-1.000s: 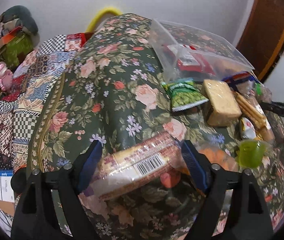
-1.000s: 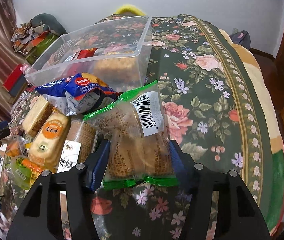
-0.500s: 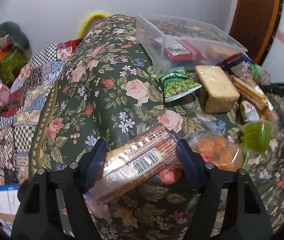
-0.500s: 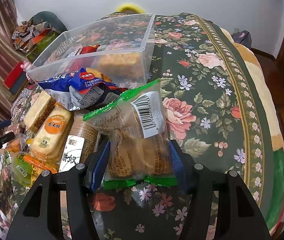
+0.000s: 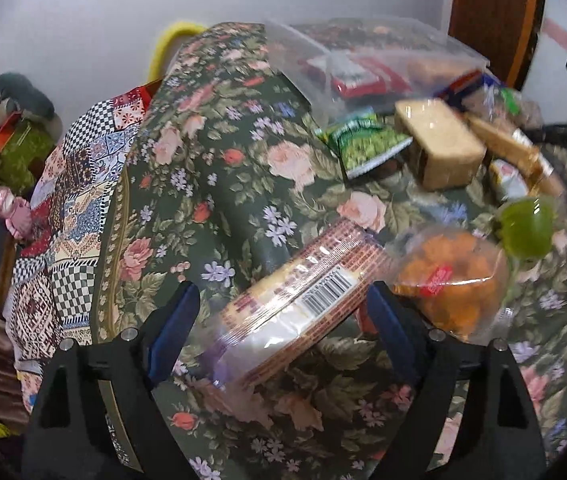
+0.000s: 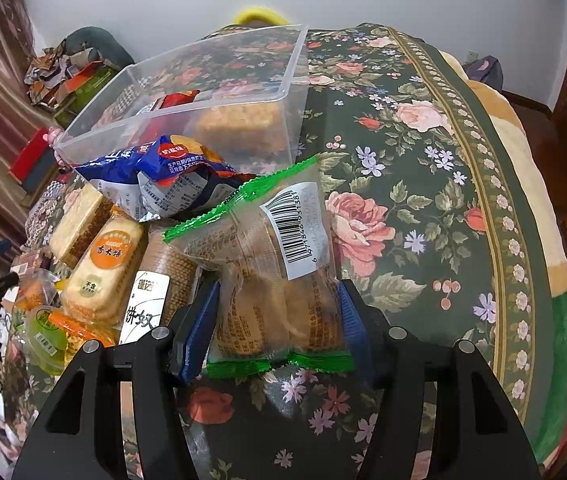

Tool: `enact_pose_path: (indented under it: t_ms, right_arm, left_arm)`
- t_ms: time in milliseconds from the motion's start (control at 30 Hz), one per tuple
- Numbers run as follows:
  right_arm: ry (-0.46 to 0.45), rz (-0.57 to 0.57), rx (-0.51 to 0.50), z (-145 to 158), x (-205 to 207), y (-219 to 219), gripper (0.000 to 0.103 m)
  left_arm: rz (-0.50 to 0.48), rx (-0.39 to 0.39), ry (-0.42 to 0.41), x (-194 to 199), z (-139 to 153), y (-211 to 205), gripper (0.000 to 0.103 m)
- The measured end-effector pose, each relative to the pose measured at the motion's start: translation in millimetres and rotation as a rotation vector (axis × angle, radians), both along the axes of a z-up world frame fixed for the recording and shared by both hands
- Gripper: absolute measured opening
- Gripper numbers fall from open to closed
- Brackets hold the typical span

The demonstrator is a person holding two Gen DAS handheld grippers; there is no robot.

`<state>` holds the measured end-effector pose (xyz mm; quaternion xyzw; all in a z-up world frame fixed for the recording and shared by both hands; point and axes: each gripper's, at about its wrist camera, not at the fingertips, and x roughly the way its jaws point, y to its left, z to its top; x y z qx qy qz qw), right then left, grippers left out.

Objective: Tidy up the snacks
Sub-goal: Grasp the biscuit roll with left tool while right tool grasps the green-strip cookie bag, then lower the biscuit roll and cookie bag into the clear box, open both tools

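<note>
My left gripper (image 5: 279,320) is shut on a long clear pack of biscuits (image 5: 303,300) with a barcode, held above the floral tablecloth. My right gripper (image 6: 279,320) is shut on a green-edged clear bag of cakes (image 6: 271,272) with a barcode label. A clear plastic bin (image 6: 219,100) with a red packet and a golden cake block inside stands just beyond the right gripper; it also shows at the far right of the left wrist view (image 5: 367,64).
Loose snacks lie beside the bin: a blue bag (image 6: 163,180), orange-label biscuit pack (image 6: 103,268), green jelly cup (image 5: 527,228), orange snack bag (image 5: 451,276), green pea packet (image 5: 363,144), tan cake block (image 5: 439,144). Clutter sits off the table's left edge.
The left gripper has swung with the biscuit pack, so the bin and snack pile look nearer. The right gripper has edged a little closer to the bin, still holding the bag.
</note>
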<state>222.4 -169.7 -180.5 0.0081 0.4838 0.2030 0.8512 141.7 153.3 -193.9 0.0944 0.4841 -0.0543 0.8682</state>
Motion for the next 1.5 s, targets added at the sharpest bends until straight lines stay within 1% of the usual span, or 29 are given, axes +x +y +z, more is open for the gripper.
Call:
enact_pose_path:
  t_ms: [67, 100, 133, 167, 200, 233, 267, 300, 367, 533, 667, 800, 933, 1100, 1200, 1367, 1500]
  right_arm:
    - [-0.003, 0.002, -0.008, 0.1, -0.2, 1.2, 0.056]
    - [-0.005, 0.004, -0.011, 0.2, -0.1, 1.4, 0.056]
    - [-0.008, 0.006, -0.015, 0.3, -0.1, 1.8, 0.056]
    - [-0.010, 0.008, -0.020, 0.1, 0.1, 2.3, 0.056]
    - [-0.011, 0.009, -0.022, -0.1, 0.6, 2.3, 0.056]
    - [-0.015, 0.010, -0.027, -0.2, 0.5, 2.9, 0.056]
    - [-0.018, 0.011, -0.030, -0.1, 0.4, 3.3, 0.055]
    - [-0.022, 0.013, -0.034, 0.2, -0.1, 3.9, 0.054]
    - [-0.038, 0.017, -0.046, 1.6, -2.0, 5.3, 0.051]
    - [-0.062, 0.012, -0.049, 5.6, -5.7, 4.8, 0.049]
    - [-0.087, 0.006, -0.037, 16.3, -8.1, 1.9, 0.049]
    - [-0.133, -0.004, -0.022, 36.8, -10.0, -2.0, 0.049]
    - [-0.187, -0.013, -0.004, 58.9, -6.8, -2.3, 0.049]
    - [-0.249, 0.000, 0.017, 81.7, 4.0, 10.3, 0.049]
    - [-0.272, 0.008, 0.032, 89.9, 11.5, 19.8, 0.049]
    - [-0.286, 0.032, 0.052, 97.3, 29.6, 43.7, 0.049]
    - [-0.266, 0.056, 0.062, 94.5, 50.5, 67.6, 0.049]
  left_arm:
    - [-0.011, 0.007, 0.000, 2.8, -6.5, -5.1, 0.084]
    - [-0.015, 0.015, 0.002, 5.5, -10.4, -9.1, 0.077]
    - [-0.017, 0.017, 0.008, 7.5, -13.4, -12.0, 0.073]
    - [-0.016, 0.015, 0.010, 9.3, -15.5, -14.2, 0.067]
    - [-0.017, 0.001, 0.002, 9.7, -15.1, -15.7, 0.059]
    - [-0.016, -0.016, 0.000, 10.5, -14.2, -16.3, 0.055]
    - [-0.012, -0.028, 0.001, 11.4, -13.6, -16.4, 0.049]
    - [0.001, -0.035, -0.002, 12.2, -12.9, -16.2, 0.046]
    - [0.028, -0.043, -0.005, 12.9, -12.7, -14.9, 0.046]
    - [0.102, -0.074, -0.019, 11.9, -6.6, -11.5, 0.046]
    - [0.139, -0.108, -0.048, 12.8, 7.9, -9.5, 0.045]
    - [0.154, -0.130, -0.100, 16.8, 30.7, -11.7, 0.046]
    - [0.150, -0.163, -0.156, 27.9, 57.1, -19.3, 0.045]
    - [0.120, -0.193, -0.222, 46.2, 87.0, -37.9, 0.046]
    - [0.104, -0.224, -0.248, 61.0, 102.6, -48.8, 0.046]
    - [0.085, -0.229, -0.278, 86.0, 117.3, -68.1, 0.045]
    - [0.093, -0.251, -0.266, 110.6, 116.6, -77.3, 0.046]
